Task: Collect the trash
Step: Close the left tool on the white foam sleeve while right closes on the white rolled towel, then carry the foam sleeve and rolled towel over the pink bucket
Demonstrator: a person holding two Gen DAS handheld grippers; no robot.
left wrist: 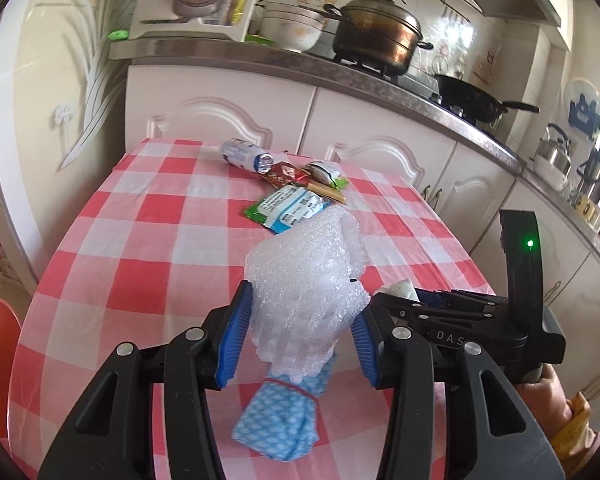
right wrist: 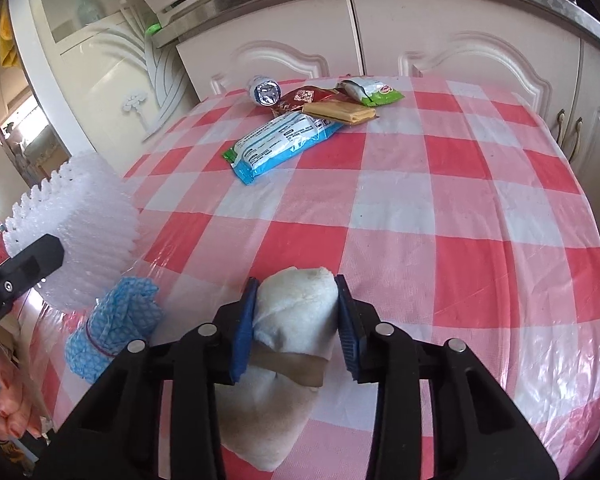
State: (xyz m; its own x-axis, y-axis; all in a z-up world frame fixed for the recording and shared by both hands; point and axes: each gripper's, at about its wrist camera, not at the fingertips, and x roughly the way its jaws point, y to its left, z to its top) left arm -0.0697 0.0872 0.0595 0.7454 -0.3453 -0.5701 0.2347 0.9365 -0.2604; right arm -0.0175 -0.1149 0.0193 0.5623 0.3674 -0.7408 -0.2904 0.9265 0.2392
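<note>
Red-and-white checked plastic tablecloth [left wrist: 112,216] covered the table, far edge against white cabinets [left wrist: 380,128]. Only the left wrist view showed the worktop above with a copper-coloured lidded pot [left wrist: 376,32] and black pan [left wrist: 472,96].

Left gripper [left wrist: 300,328] had its blue pads on either side of a white bubbly foam sleeve [left wrist: 304,276], pads touching it, near the table's near edge; a blue patterned cloth roll tied with a red band [left wrist: 288,412] lay under it. Right wrist view showed that sleeve [right wrist: 76,240] at the near left edge.

Right gripper [right wrist: 296,320] held a white rolled towel with a tan band [right wrist: 296,312], pads pressed on both sides; it appeared only as a sliver in the left view.

Trash lay by the far edge: blue-white-green flat wrapper [right wrist: 284,140], small white bottle on its side [right wrist: 264,90], red snack packet [right wrist: 304,96], tan flat packet [right wrist: 340,112], green-white wrapper [right wrist: 370,90].
</note>
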